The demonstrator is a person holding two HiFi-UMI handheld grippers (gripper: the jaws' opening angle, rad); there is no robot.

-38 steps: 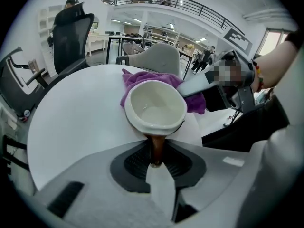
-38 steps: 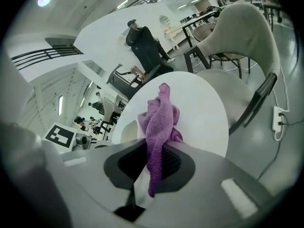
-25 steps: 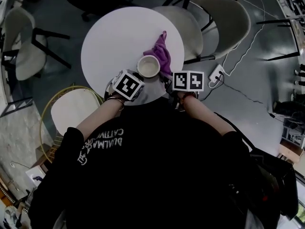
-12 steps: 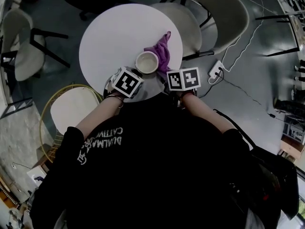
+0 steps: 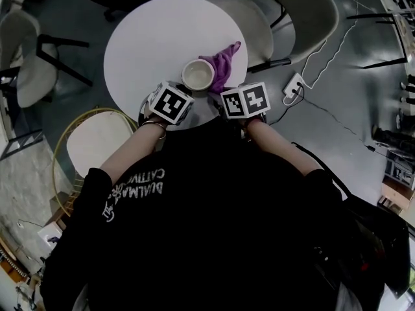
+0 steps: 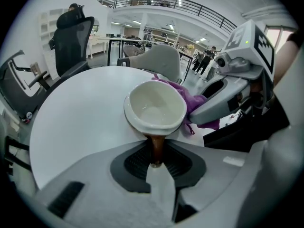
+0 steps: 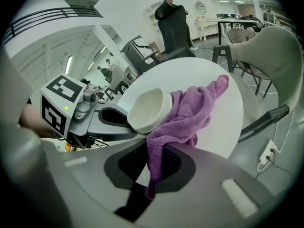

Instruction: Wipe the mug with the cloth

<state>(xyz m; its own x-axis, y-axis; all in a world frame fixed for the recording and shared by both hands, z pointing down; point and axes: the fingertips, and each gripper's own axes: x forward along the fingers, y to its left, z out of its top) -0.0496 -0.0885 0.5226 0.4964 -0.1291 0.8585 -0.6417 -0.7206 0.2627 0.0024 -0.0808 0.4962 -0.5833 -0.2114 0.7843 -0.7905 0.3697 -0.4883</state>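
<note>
Left gripper [image 6: 156,161]: jaws clenched on the brown handle of the round cream glazed ceramic mug [image 6: 155,106], which is empty with a smooth interior. Right gripper [image 7: 156,164]: jaws pinch one corner of the purple terry cloth [image 7: 190,113]. The cloth has a soft looped pile and lies bunched against the mug's right side, trailing away across the top. Mug sits at the near edge of the round matte white table [image 5: 155,37]. Beyond: beige shell chair [image 5: 305,8], glossy grey floor [image 5: 350,96], white power strip [image 5: 293,100].
</note>
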